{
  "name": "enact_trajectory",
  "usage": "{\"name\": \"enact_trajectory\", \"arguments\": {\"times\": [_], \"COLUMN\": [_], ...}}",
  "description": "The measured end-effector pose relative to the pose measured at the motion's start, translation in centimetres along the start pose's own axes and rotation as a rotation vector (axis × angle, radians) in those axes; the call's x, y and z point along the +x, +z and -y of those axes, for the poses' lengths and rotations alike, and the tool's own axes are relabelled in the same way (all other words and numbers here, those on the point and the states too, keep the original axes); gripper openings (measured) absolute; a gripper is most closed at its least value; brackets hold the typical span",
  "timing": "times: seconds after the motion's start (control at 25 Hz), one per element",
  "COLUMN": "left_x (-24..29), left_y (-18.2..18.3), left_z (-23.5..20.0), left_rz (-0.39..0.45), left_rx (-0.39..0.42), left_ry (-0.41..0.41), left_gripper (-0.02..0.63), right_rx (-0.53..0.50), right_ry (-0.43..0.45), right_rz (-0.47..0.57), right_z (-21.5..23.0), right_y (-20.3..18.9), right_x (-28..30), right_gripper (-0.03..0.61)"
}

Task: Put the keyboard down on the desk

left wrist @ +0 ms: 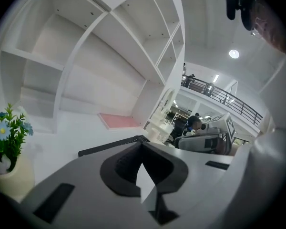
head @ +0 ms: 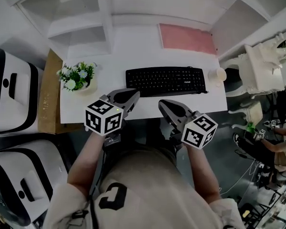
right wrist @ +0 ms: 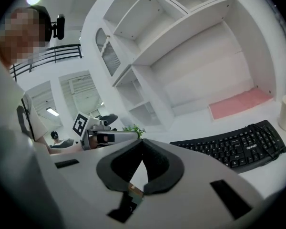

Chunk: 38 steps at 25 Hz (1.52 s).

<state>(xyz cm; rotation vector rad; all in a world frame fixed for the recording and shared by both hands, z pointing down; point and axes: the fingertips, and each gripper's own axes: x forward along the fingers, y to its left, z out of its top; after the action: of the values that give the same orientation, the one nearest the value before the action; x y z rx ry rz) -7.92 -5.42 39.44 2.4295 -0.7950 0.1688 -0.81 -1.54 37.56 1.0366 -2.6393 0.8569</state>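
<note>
The black keyboard (head: 165, 81) lies flat on the white desk (head: 133, 46), apart from both grippers. My left gripper (head: 133, 95) hovers just in front of the keyboard's left end, its jaws shut with nothing between them. My right gripper (head: 162, 103) hangs near the desk's front edge below the keyboard's middle, also shut and empty. In the left gripper view the closed jaws (left wrist: 142, 143) hide most of the keyboard (left wrist: 109, 146). The right gripper view shows the shut jaws (right wrist: 142, 142), the keyboard (right wrist: 238, 149) to their right and the left gripper (right wrist: 105, 136) beyond.
A potted plant (head: 77, 77) stands at the desk's left end and a pale cup (head: 218, 74) at the keyboard's right end. A pink mat (head: 187, 37) lies at the back. White shelves rise behind, white machines (head: 9, 94) stand left, a white chair (head: 262, 68) right.
</note>
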Motion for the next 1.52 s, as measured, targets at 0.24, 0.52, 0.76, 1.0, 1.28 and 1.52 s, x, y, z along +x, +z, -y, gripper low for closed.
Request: {"name": "enact_trajectory", "arguments": {"times": [0.24, 0.52, 0.76, 1.0, 1.28, 1.52], "left_x": [-0.1, 1.3, 3.5, 5.7, 7.0, 7.3], "left_y": [0.4, 0.8, -0.2, -2.3, -4.0, -6.1], "left_z": [1.2, 4.4, 8.7, 13.0, 17.5, 17.6], "left_rz": [0.006, 0.015, 0.012, -0.003, -0.013, -0.039], "left_rx": [0.015, 0.032, 0.037, 0.036, 0.031, 0.028], "left_ry": [0.01, 0.038, 0.056, 0.062, 0.088, 0.11], "left_gripper": [0.014, 0.014, 0.014, 0.014, 0.014, 0.014], "right_rx": [-0.029, -0.043, -0.072, -0.083, -0.044, 0.003], "right_ry": [0.016, 0.067, 0.091, 0.113, 0.134, 0.146], "right_rz": [0.026, 0.045, 0.058, 0.059, 0.066, 0.069], "right_z": [-0.4, 0.7, 2.1, 3.1, 3.8, 5.1], "right_y": [0.7, 1.3, 0.9, -0.4, -2.1, -3.8], "right_x": [-0.8, -3.6, -7.7, -12.1, -17.0, -17.6], "right_gripper": [0.025, 0.025, 0.025, 0.025, 0.025, 0.025]}}
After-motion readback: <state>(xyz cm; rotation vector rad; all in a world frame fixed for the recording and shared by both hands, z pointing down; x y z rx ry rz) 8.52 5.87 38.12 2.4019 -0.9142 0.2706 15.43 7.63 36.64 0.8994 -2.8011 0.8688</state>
